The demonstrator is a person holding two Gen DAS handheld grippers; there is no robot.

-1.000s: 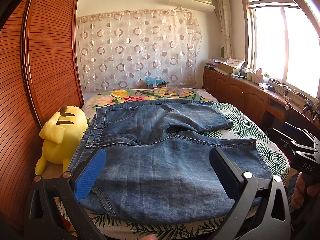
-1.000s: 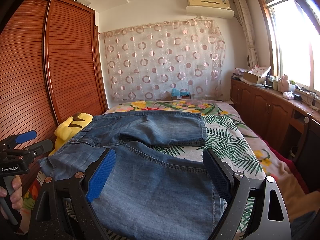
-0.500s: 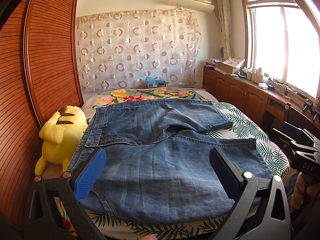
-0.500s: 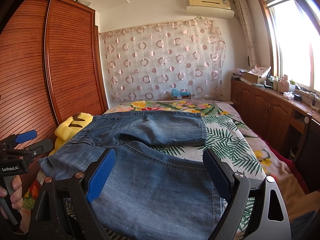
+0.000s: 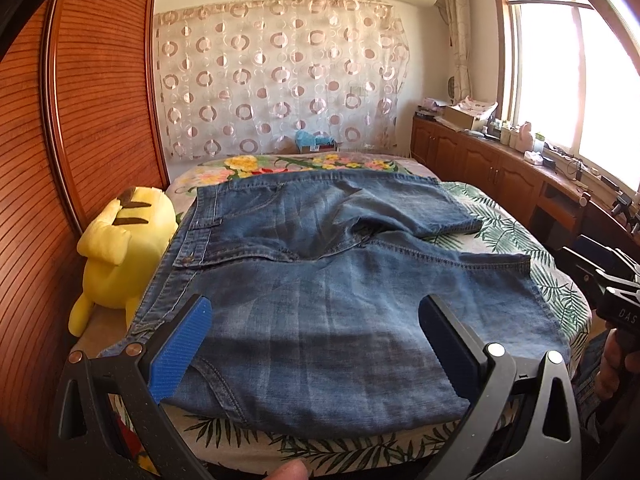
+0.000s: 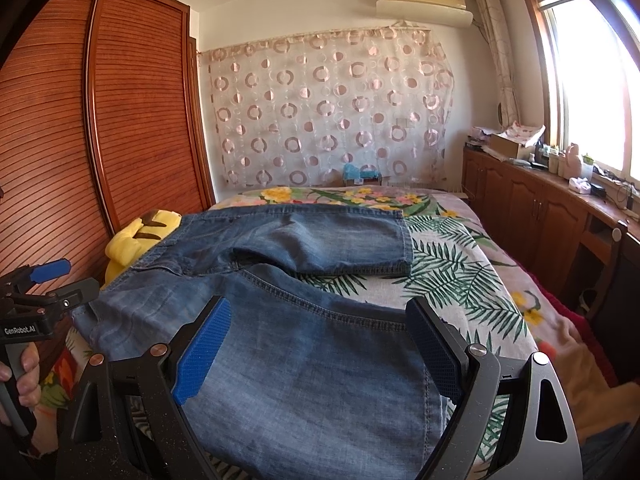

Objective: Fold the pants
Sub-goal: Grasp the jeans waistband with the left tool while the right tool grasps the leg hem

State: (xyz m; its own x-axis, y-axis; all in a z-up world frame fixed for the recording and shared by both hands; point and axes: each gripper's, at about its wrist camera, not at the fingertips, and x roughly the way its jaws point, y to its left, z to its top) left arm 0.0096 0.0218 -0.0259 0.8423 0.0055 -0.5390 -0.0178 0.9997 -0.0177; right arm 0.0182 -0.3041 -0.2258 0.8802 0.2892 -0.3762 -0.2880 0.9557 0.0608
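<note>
Item: denim pants [image 5: 320, 304], blue, short-legged, spread flat on a bed [image 5: 520, 240] with a leaf-and-flower cover.

Position relative to the left gripper [image 5: 316, 344]: the pants lie directly ahead of and below its fingertips; the waistband runs off to its left, beside a yellow plush toy [image 5: 120, 248], and the two legs run off to its right. The nearer leg passes under the span of its fingers; the farther leg lies ahead, beyond the crotch.

Position relative to the right gripper [image 6: 320, 340]: the hem end of the nearer leg lies straight below and ahead; the farther leg sits ahead and slightly left, its hem squared off on the cover.

Gripper condition: left gripper — fingers spread wide, nothing between the blue pads, hovering clear of the cloth. Right gripper — likewise spread wide and empty, poised above the near leg. A hand [image 6: 20, 376] grips the left tool's handle at the left edge of the right wrist view.

Progress, as judged: none of the folding appears done. The legs lie apart, side by side, with no layer doubled over another. Left to do — lay one leg onto the other, then fold the length toward the waistband. The likely first grasp is along the near leg's edge, waist side and hem side.
</note>
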